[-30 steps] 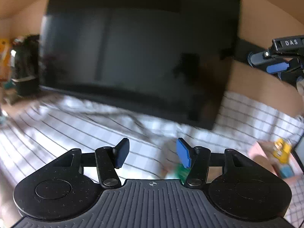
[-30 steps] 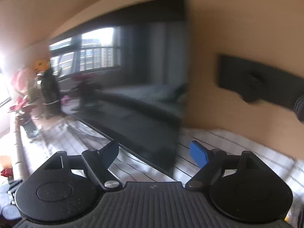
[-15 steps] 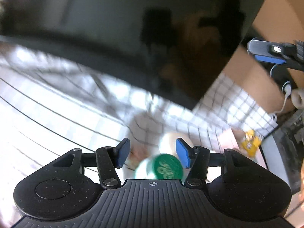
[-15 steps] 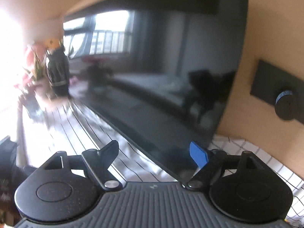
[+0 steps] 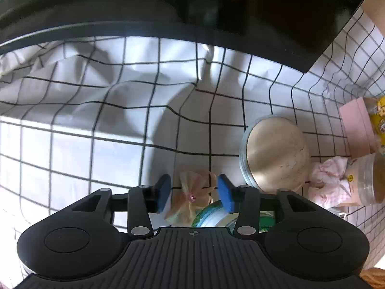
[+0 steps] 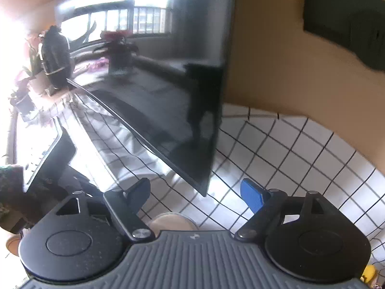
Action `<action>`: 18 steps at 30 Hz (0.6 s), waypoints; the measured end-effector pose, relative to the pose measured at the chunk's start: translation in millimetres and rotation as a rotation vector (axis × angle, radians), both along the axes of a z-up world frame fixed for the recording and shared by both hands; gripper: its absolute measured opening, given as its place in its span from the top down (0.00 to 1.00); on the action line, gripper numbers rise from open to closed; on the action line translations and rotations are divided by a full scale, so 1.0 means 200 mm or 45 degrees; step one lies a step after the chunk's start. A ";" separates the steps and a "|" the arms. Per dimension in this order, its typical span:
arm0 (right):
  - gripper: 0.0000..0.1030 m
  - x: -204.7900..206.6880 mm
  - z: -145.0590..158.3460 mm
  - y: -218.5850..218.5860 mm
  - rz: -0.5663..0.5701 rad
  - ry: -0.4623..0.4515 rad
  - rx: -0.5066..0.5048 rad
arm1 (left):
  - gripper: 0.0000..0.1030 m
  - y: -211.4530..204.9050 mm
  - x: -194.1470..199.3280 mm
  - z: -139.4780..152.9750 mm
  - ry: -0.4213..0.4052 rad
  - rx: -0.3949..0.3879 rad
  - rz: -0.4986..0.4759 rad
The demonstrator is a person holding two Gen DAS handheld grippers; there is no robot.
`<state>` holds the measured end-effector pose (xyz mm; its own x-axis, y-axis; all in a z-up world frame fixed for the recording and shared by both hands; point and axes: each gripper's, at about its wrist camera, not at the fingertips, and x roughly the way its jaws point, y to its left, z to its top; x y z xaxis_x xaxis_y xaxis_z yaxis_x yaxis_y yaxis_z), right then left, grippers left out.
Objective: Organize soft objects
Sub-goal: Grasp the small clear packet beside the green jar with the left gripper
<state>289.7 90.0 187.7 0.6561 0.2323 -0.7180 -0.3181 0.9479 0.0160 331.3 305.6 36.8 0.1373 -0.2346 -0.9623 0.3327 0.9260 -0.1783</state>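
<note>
A peach fabric bow (image 5: 191,196) with a pink centre lies on the white checked cloth (image 5: 108,125). My left gripper (image 5: 194,193) is open, its blue pads on either side of the bow and above it, not touching. A pink-and-white fabric bow (image 5: 328,178) lies to the right beside a round tin (image 5: 276,154) with a beige lid. My right gripper (image 6: 198,193) is open and empty above the cloth, with the beige lid (image 6: 173,220) showing just under it.
A large dark TV screen (image 5: 216,4) stands at the back of the table. A green-and-white lidded container (image 5: 216,218) sits under my left gripper. A clear tub (image 5: 370,178), a pink box (image 5: 358,126) and a yellow toy (image 5: 381,118) are at the right.
The left gripper has tilted down from the TV to the table and come over the peach bow. The right gripper has turned and lowered slightly, still facing the screen.
</note>
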 end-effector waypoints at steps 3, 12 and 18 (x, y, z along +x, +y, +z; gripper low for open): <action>0.20 0.04 -0.06 -0.03 -0.013 0.042 0.009 | 0.55 -0.04 0.00 0.00 0.018 0.045 -0.037; 0.20 0.07 -0.16 -0.06 -0.037 0.115 0.020 | 0.55 -0.07 -0.02 -0.12 0.110 0.029 0.011; 0.20 0.07 -0.19 -0.08 -0.053 0.146 0.009 | 0.62 -0.09 -0.03 -0.13 0.060 0.044 -0.012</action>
<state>303.5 74.6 149.1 0.5790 0.2115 -0.7874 -0.2739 0.9601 0.0564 325.4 288.4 10.4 0.0893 -0.2021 -0.9753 0.3335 0.9287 -0.1620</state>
